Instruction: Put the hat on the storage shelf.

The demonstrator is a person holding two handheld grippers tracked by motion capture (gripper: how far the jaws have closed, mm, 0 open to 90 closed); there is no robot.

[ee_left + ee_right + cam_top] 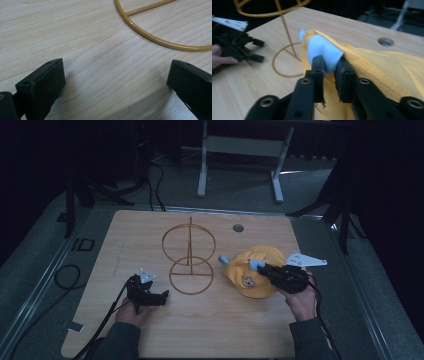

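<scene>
right gripper [329, 66] clamped on a yellow cap's light-blue tab, left gripper [159, 297] resting apart on the counter

the right gripper's jaws pinch a light-blue ear-like tab [323, 51] on the yellow cap [252, 270], which lies right of the counter's middle, its long axis running roughly left-right, a second blue tab [222, 259] pointing toward the gold wire stand [189, 257]; a small printed face shows on the cap's near side. the left gripper's jaws stand wide apart over bare wood [105, 75], just beside the stand's base ring [160, 40]. the counter [150, 330] is light wood with a round hole [238, 228] near its far edge. the room beyond is dark, with grey floor, black cables and a white table frame [240, 150].
</scene>
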